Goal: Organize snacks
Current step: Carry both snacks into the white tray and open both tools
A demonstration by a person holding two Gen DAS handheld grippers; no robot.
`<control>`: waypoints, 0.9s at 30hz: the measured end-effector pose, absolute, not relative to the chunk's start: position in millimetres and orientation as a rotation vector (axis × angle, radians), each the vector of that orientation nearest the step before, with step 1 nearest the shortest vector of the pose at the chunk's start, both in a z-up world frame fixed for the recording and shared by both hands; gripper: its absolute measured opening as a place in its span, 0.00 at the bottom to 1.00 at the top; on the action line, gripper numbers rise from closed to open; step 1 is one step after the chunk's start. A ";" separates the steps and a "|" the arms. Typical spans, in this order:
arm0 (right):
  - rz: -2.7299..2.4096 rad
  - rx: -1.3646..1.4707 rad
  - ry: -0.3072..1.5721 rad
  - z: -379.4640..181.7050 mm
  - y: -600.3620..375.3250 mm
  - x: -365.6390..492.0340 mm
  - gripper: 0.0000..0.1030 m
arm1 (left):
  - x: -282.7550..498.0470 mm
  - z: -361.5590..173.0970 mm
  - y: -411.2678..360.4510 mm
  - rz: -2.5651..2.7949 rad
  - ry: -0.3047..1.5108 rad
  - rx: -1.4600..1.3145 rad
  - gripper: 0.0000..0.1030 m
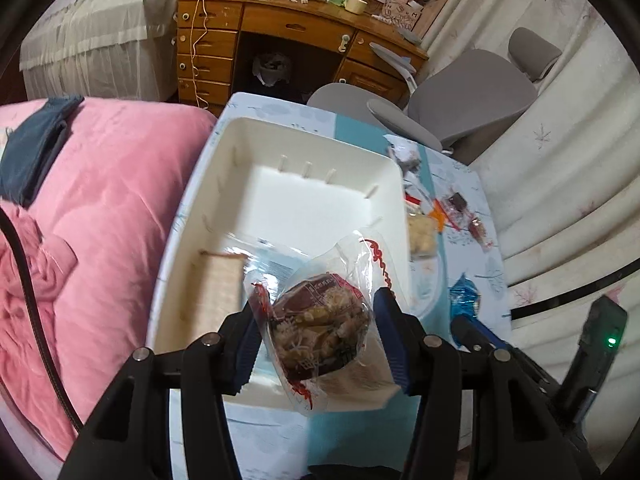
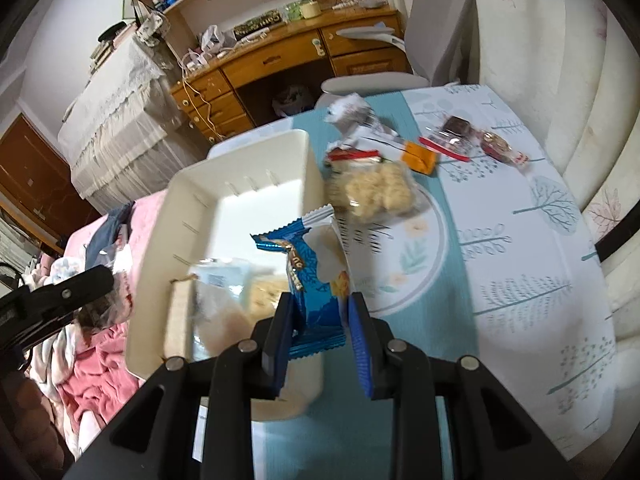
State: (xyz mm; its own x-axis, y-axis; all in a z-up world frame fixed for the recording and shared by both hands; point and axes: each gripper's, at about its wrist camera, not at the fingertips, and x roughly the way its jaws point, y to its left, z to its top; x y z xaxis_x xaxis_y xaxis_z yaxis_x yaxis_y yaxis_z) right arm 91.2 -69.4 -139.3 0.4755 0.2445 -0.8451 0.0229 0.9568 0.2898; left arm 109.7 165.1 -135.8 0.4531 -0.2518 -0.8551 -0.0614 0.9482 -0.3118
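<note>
A round brown cake in a clear wrapper (image 1: 320,330) hangs tilted above the near end of the white bin (image 1: 396,184). A blue snack packet (image 2: 316,280) stands upright over the bin's near right corner. Inside the bin lie a cracker pack (image 1: 222,280) and clear-wrapped biscuits (image 2: 264,292). More wrapped snacks (image 2: 372,188) are scattered on the table beside the bin.

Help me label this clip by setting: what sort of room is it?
Most likely a bedroom or study: a wooden desk with drawers, a grey desk chair, and pink bedding beside the table.

You have the bin (image 2: 240,184) on the table (image 2: 520,280), loose snacks (image 2: 376,192) just right of it, desk (image 2: 280,60) behind.
</note>
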 end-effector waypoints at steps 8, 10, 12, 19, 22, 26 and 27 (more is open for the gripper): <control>0.165 0.279 1.017 -138.3 -30.8 91.0 0.27 | 124.6 -154.6 191.3 -0.129 1.134 -0.272 0.51; 0.171 0.286 1.008 -140.3 -24.9 92.1 0.27 | 125.4 -157.8 193.2 -0.126 1.143 -0.248 0.51; 0.180 0.300 1.001 -143.3 -19.3 92.9 0.27 | 125.3 -161.2 195.3 -0.123 1.155 -0.231 0.52; 0.208 0.326 1.001 -150.6 -6.7 92.0 0.28 | 122.1 -161.9 193.4 -0.122 1.169 -0.190 0.53; 0.211 0.329 0.998 -149.8 -7.0 89.8 0.37 | 119.9 -161.1 189.5 -0.124 1.175 -0.178 0.70; 0.200 0.333 0.999 -148.1 -10.9 85.9 0.46 | 115.1 -159.4 183.0 -0.137 1.186 -0.179 0.74; 0.198 0.332 1.001 -147.7 -13.8 84.4 0.46 | 113.7 -159.2 180.3 -0.143 1.190 -0.181 0.74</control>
